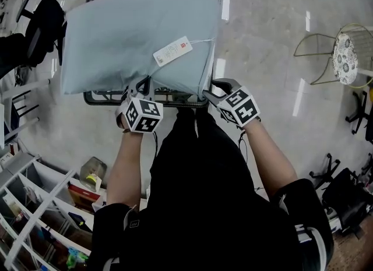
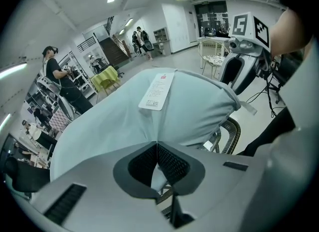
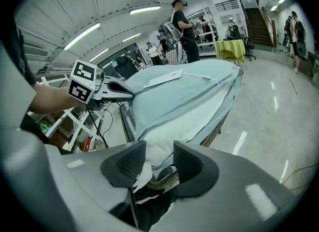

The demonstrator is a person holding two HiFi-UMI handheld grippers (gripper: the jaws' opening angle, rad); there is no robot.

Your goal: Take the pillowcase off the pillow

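A pillow in a light blue pillowcase (image 1: 128,37) lies on a dark wicker chair (image 1: 111,98), with a white label (image 1: 172,50) on top. My left gripper (image 1: 139,85) is at the near edge, shut on a fold of the pillowcase (image 2: 124,121); cloth shows between its pads (image 2: 169,163). My right gripper (image 1: 211,92) is at the near right corner, where the case gapes. Its jaws stand apart in the right gripper view (image 3: 159,161), and the white pillow (image 3: 184,121) pokes out of the blue case (image 3: 179,89) between them. I cannot see the pads pressing on it.
A gold wire chair (image 1: 344,57) with a patterned cushion stands at the far right. White shelves (image 1: 35,206) fill the lower left, and a black office chair (image 1: 41,25) is at the far left. People (image 2: 57,76) stand in the background. The floor is glossy.
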